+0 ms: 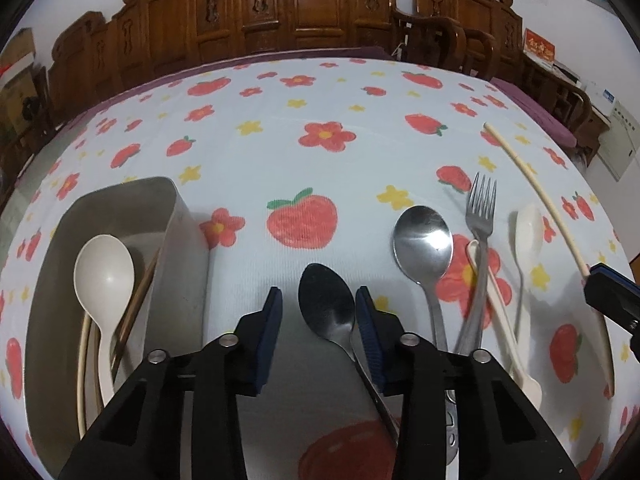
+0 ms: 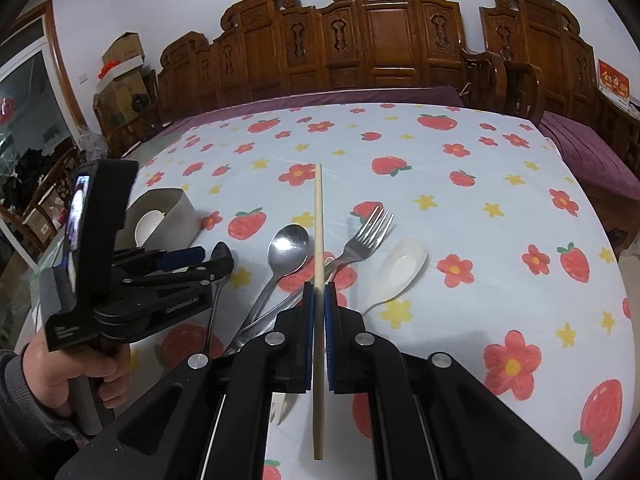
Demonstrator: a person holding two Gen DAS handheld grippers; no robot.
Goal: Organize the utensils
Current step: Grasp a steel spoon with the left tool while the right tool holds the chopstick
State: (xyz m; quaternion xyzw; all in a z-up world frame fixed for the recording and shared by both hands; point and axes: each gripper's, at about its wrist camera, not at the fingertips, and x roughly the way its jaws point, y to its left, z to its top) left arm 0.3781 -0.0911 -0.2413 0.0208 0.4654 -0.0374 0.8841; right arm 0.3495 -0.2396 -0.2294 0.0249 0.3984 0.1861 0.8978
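Black linkage arms fill the bottom of both wrist views. Between the blue ribbed pads of the left tool (image 1: 318, 300) lies a dark steel spoon (image 1: 326, 306) flat on the tabletop (image 1: 280, 152), bowl pointing away toward the far edge, handle running back under the tool. The jaws stand partly apart with a clear gap on the left side of the bowl; the right pad (image 1: 370, 336) sits just beside or against the spoon's neck, and I cannot tell which. The right tool (image 2: 319, 292) is clamped on a pale, slim chopstick (image 2: 318, 240), which sticks out past both ends of the pads.

Left of the dark spoon stands a rounded metal tray (image 1: 188, 240) with plain brushed walls, holding a cream plastic spoon (image 1: 104, 276) and some thin sticks. To the right, loose on the cloth, lie a shiny steel spoon (image 1: 423, 240), a steel fork (image 1: 482, 216) crossing a cream handle, and a white ceramic soup spoon (image 1: 528, 232). A white cloth printed with red flowers, strawberries and yellow stars covers the tabletop. Carved dark wooden chairs (image 1: 304, 12) line the far edge. A hand (image 2: 60, 376) in a grey sleeve grips the left tool's handle.
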